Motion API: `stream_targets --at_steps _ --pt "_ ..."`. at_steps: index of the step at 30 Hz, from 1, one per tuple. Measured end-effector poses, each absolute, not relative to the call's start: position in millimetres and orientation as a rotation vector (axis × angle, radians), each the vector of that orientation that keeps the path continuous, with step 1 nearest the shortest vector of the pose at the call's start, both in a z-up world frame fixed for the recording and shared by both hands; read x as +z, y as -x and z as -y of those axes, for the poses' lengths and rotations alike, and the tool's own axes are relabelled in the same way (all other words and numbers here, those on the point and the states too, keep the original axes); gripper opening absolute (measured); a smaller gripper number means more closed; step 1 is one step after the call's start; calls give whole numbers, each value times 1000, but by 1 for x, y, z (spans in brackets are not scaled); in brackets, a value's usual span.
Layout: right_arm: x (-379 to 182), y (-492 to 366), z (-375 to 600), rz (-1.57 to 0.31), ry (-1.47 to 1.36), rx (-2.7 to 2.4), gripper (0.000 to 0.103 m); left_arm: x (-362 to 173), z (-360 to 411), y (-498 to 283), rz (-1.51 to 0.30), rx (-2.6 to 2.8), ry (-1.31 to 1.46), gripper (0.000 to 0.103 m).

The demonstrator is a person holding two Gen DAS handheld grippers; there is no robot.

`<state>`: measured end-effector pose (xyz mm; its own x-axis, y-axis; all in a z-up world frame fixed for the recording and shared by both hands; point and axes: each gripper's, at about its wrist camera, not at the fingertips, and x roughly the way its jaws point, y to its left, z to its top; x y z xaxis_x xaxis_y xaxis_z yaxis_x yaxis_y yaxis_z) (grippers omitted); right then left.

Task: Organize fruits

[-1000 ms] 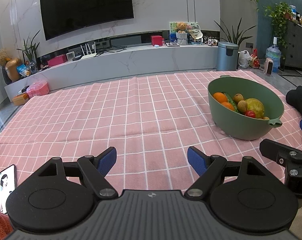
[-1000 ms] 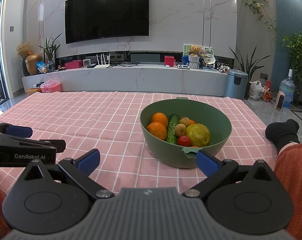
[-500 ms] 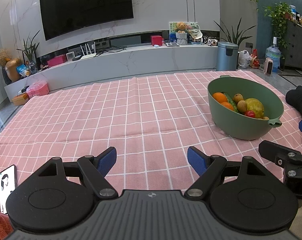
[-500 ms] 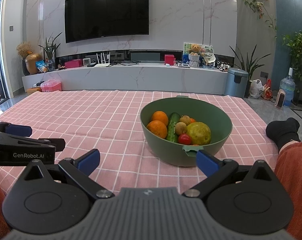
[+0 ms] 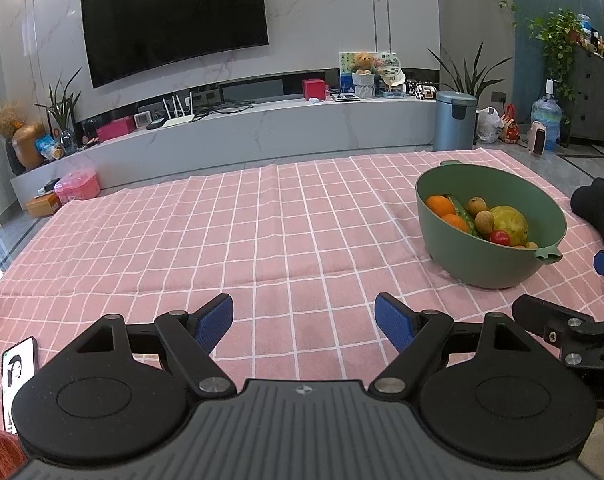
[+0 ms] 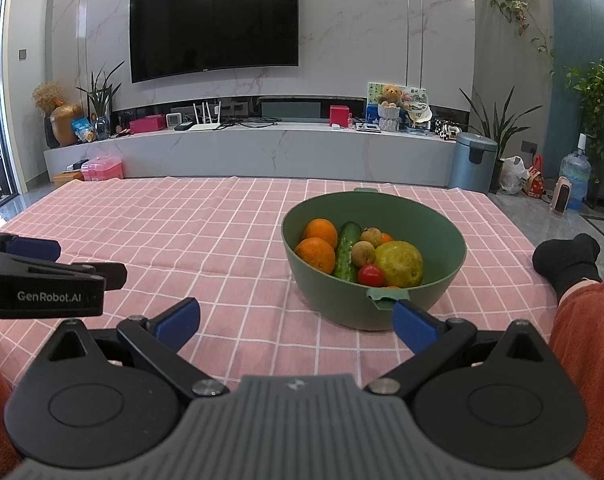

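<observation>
A green bowl [image 6: 442,280] stands on the pink checked cloth [image 6: 181,232], also in the left wrist view [image 5: 502,268]. It holds two oranges [image 6: 316,254], a cucumber [image 6: 346,252], a large yellow-green fruit [image 6: 400,263], a red tomato [image 6: 370,275] and small brown fruits [image 6: 362,252]. My right gripper [image 6: 295,320] is open and empty, just in front of the bowl's near handle. My left gripper [image 5: 304,318] is open and empty over bare cloth, left of the bowl.
A phone [image 5: 19,376] lies on the cloth at the near left. The person's black-socked foot [image 6: 568,260] rests right of the bowl. A TV bench [image 6: 261,152] and a blue bin [image 6: 472,162] stand beyond the cloth's far edge.
The right gripper has edged slightly closer to the bowl. The left gripper has barely moved. Both stay open.
</observation>
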<state>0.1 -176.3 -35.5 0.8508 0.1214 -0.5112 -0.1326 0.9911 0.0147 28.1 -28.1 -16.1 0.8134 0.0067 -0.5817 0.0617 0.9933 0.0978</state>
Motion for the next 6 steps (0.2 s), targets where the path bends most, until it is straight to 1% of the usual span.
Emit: stream_targets --at_steps 6 --pt "-36 -1 177 -548 19 136 98 -16 29 -27 -609 -29 -110 94"
